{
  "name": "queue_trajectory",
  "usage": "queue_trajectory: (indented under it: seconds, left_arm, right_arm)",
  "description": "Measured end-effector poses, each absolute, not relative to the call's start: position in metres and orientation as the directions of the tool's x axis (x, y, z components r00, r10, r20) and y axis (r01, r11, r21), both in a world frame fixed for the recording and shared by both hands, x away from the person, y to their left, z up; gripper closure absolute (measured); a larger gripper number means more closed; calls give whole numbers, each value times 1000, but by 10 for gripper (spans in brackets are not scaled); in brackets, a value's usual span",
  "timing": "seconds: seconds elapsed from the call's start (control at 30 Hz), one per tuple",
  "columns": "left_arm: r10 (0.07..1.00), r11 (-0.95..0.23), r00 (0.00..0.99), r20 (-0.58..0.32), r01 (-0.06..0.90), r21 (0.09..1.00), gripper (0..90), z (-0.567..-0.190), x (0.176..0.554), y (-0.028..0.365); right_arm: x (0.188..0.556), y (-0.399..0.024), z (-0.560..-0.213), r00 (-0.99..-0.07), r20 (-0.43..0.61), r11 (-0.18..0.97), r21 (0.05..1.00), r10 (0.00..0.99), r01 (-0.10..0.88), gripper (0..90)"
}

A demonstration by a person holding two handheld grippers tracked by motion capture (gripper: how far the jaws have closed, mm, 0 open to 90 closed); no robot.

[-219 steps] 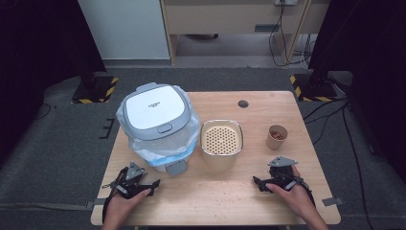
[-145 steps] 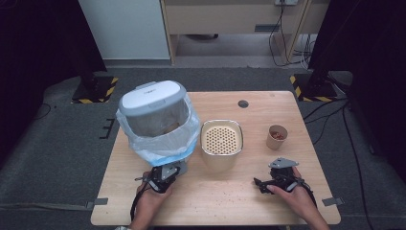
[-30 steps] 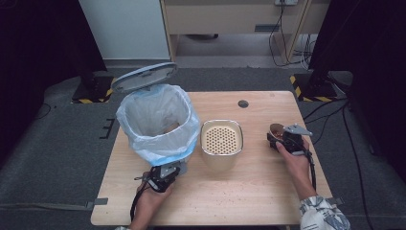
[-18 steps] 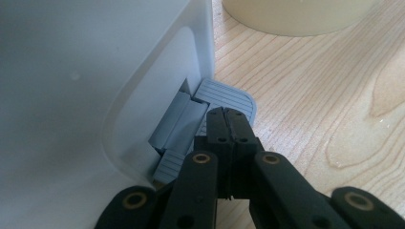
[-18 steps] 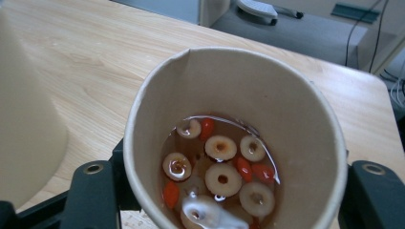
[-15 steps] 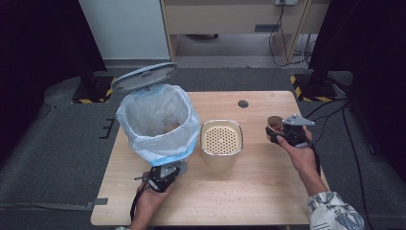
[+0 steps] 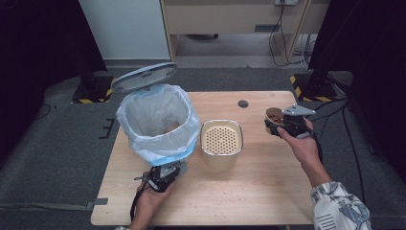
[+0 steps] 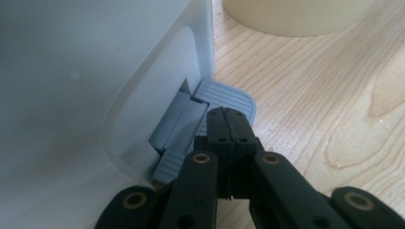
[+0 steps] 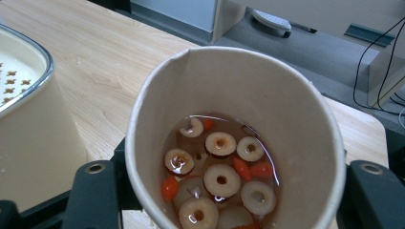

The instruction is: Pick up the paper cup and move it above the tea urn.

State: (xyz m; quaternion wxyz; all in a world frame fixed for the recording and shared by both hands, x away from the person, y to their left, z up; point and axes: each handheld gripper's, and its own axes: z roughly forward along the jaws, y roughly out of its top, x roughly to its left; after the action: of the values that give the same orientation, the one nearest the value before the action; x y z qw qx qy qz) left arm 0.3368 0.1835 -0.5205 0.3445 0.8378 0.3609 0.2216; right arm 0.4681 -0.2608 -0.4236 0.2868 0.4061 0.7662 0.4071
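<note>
Lifted off the table since a second ago, the paper cup (image 7: 273, 117) now hangs above the table's (image 7: 268, 191) right side in the right gripper (image 7: 281, 127), whose jaws have just been closing and clasp the cup's wall from either side. In the right gripper view the cup (image 9: 239, 138) fills the space between the jaws, upright, holding liquid with pale ring slices and small red-orange pieces. Off to the left of those jaws stands the cream strainer container (image 9: 24, 119).

The left gripper (image 7: 163, 173) has stayed put at the foot of the bin (image 7: 158, 120), whose lid (image 7: 143, 76) stands raised. Its jaws are pressed tight together with nothing between them, their tips resting on the grey pedal (image 8: 227, 98) just ahead, the bin's white wall (image 8: 71, 95) close on their left.
</note>
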Motion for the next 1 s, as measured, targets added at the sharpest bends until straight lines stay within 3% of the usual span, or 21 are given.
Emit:
queue_trajectory:
  seconds: [1.0]
  left_arm:
    - [758,-497,642,114,456,738,892,-521,337,184]
  right_arm:
    - [480,-240,-368,-579,-190,420,858,793,294,351]
